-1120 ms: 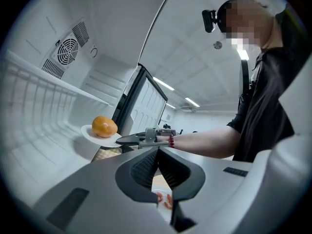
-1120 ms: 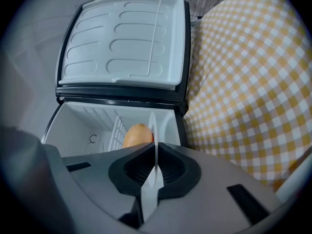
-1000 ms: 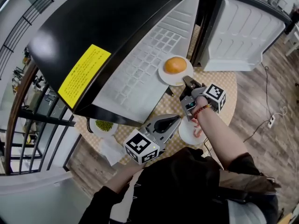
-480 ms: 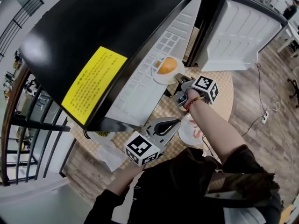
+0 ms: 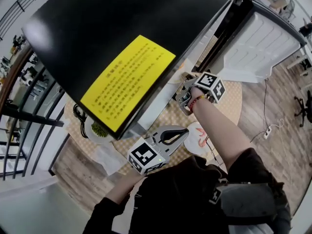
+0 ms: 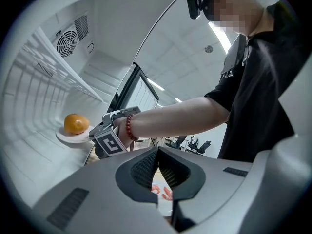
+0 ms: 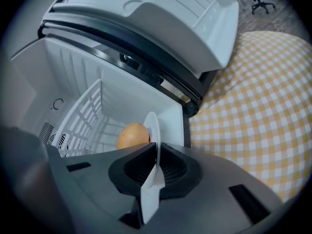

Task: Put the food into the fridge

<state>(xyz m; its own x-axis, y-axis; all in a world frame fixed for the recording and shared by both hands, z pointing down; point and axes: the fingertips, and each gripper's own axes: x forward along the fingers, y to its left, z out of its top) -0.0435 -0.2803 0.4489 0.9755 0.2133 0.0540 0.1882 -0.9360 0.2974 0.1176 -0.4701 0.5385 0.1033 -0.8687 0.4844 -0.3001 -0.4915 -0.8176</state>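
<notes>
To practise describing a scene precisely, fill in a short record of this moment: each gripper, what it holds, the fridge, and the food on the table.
right gripper: shut on the rim of the white plate
white plate: carries a round orange food, held inside the fridge
left gripper: jaws together, empty, near the shrimp plate
fridge: door open
table: yellow checked cloth; shrimp plate and a plate of green food on it
</notes>
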